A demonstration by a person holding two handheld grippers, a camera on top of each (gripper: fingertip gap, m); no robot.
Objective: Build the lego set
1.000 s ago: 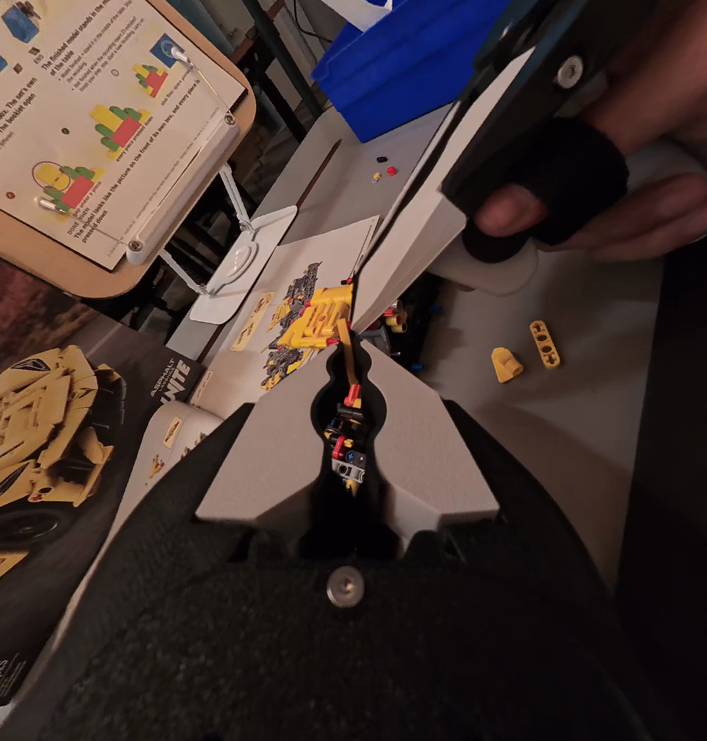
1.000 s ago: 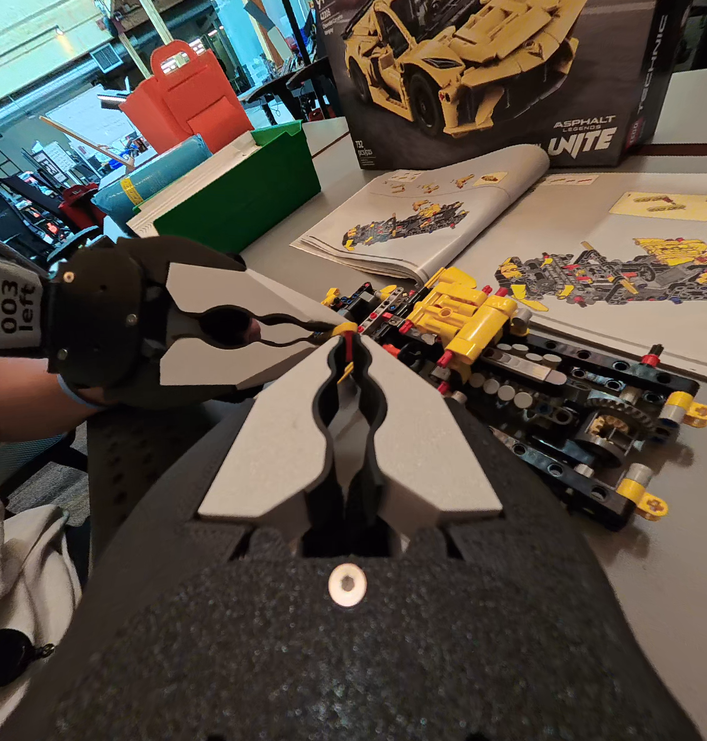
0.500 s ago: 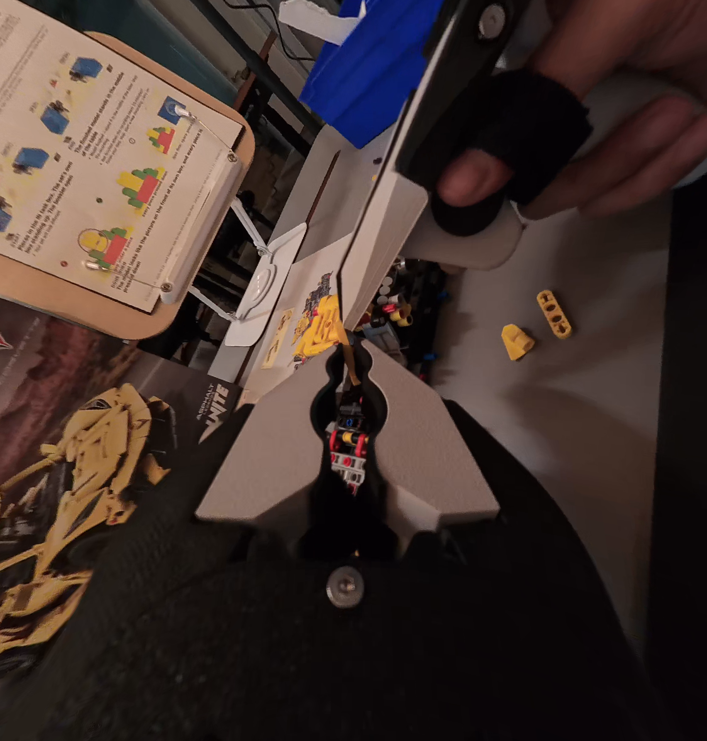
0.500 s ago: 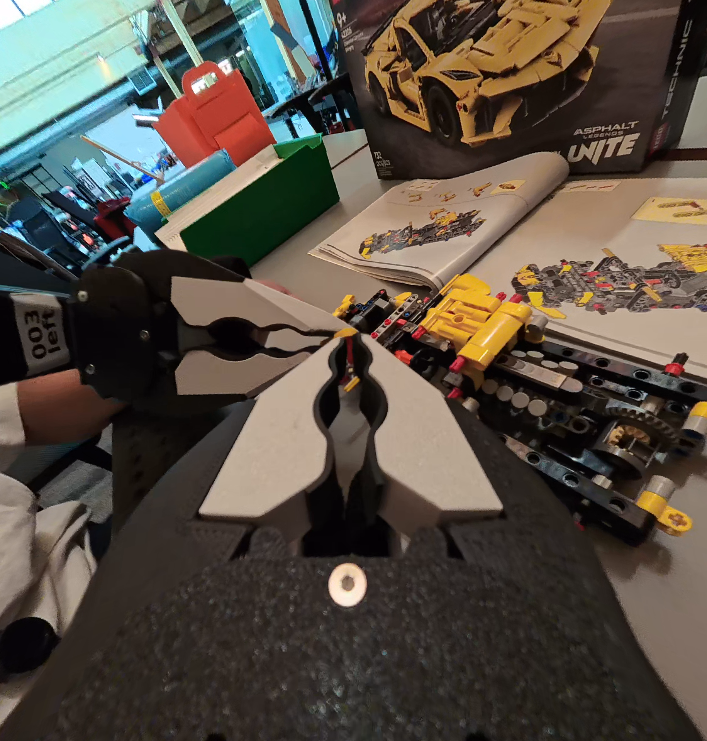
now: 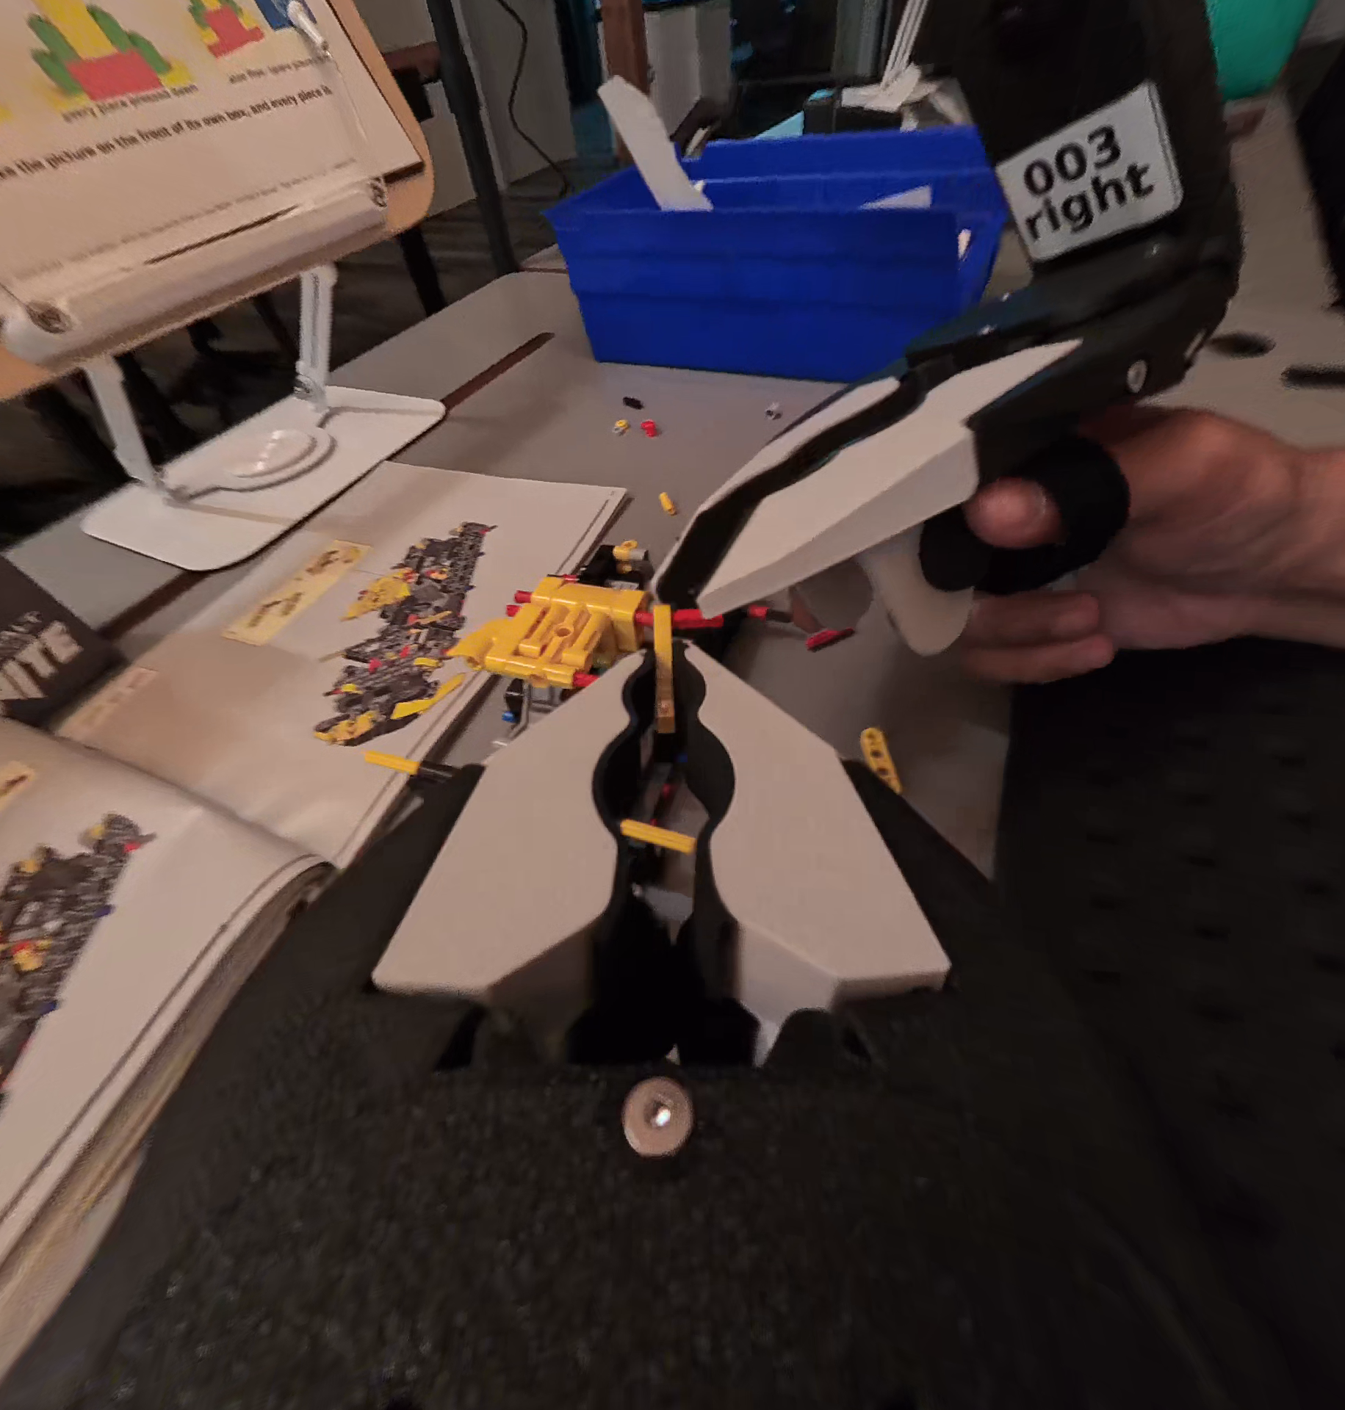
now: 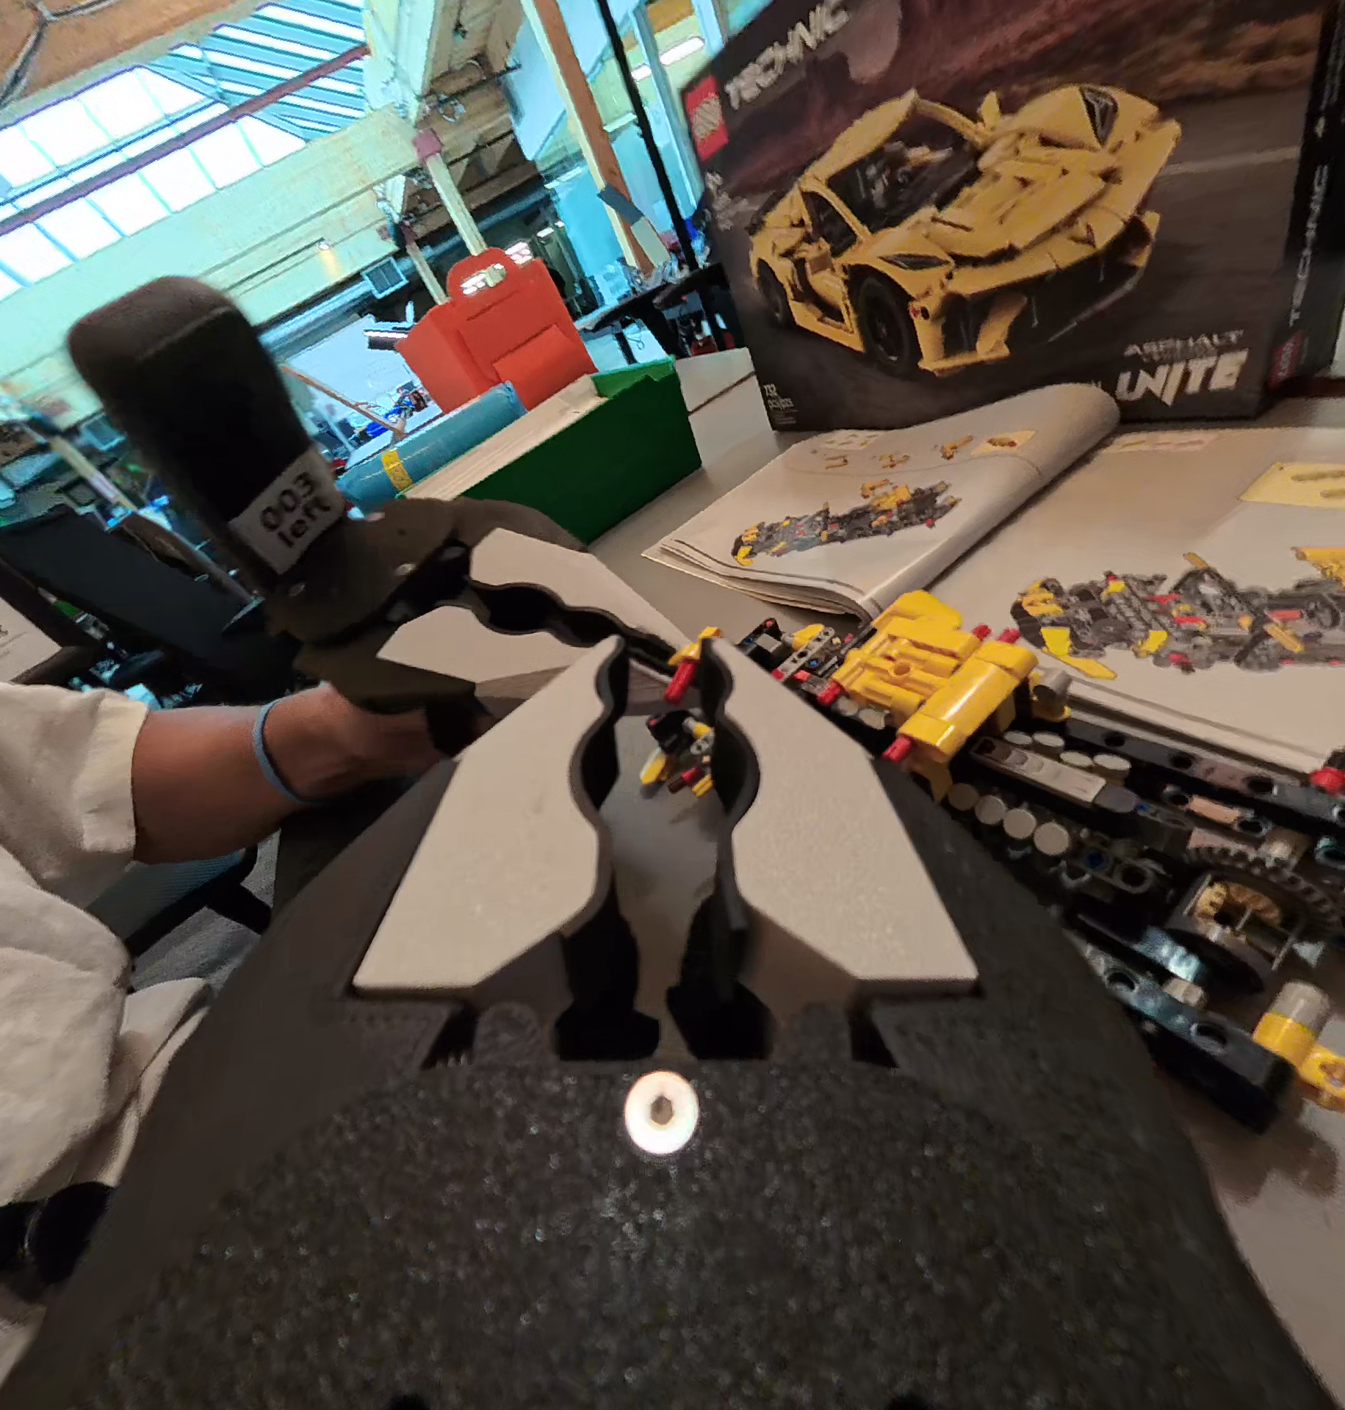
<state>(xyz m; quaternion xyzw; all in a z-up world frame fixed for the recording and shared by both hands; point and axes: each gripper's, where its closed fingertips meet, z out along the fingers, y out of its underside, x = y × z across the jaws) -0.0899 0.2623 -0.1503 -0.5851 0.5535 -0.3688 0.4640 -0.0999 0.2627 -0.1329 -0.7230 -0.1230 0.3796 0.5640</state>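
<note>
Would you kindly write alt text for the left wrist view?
The left hand-held gripper pinches a thin yellow piece against the right hand-held gripper, above a yellow and black lego model. An open instruction booklet and a blue bin sit on the grey table.

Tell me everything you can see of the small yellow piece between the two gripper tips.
The small yellow piece is a thin, flat plastic strip, standing roughly on edge. The left gripper is shut on its lower part. A red pin runs through its upper end, and the right gripper pinches there, tips meeting the left's. It sits right beside the yellow block of the chassis; whether it touches the block I cannot tell. Its far face is hidden.
</note>
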